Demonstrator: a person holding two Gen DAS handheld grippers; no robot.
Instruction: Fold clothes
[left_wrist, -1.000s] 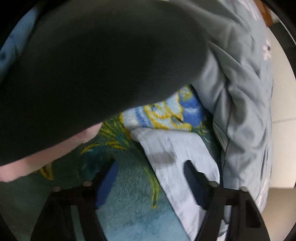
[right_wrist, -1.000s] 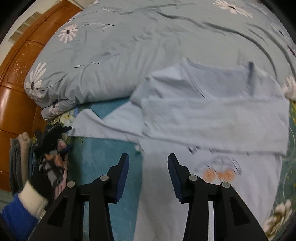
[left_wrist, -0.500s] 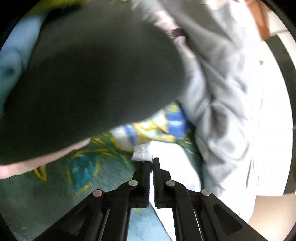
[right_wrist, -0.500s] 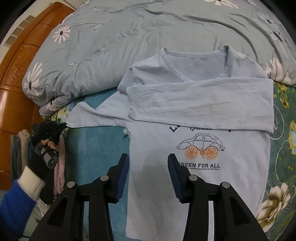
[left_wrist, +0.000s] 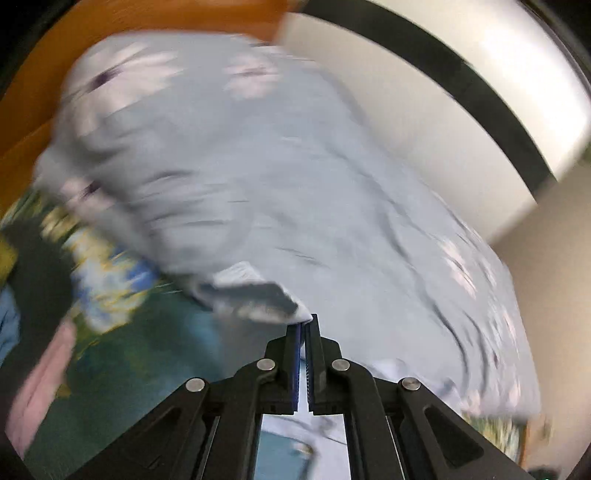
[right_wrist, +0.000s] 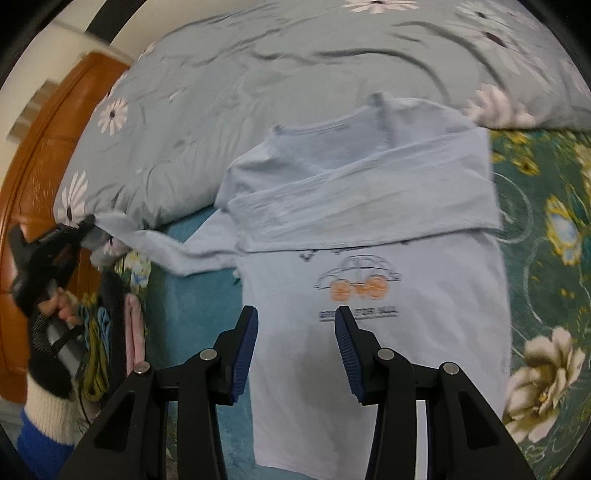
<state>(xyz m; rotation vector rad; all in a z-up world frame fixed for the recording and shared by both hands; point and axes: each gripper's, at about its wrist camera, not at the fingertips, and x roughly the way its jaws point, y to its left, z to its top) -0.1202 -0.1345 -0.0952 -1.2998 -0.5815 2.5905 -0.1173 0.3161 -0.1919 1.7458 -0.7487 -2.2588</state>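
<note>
A pale blue long-sleeved shirt with a car print lies face up on the teal bedspread. One sleeve is folded flat across its chest. The other sleeve stretches out to the left and lifts off the bed, its cuff pinched in my left gripper, which is shut on it. That same left gripper shows at the far left of the right wrist view, held by a gloved hand. My right gripper hovers open over the shirt's lower half, nothing between its fingers.
A grey-blue duvet with daisy prints is bunched along the far side of the bed. A wooden headboard stands at the left. Folded dark and pink clothes lie at the bed's left edge. Teal floral bedspread shows to the right.
My left gripper shut on the sleeve cuff, then rose and rolled, lifting the sleeve off the bed. The right gripper drifted sideways over the shirt, jaws unchanged.
</note>
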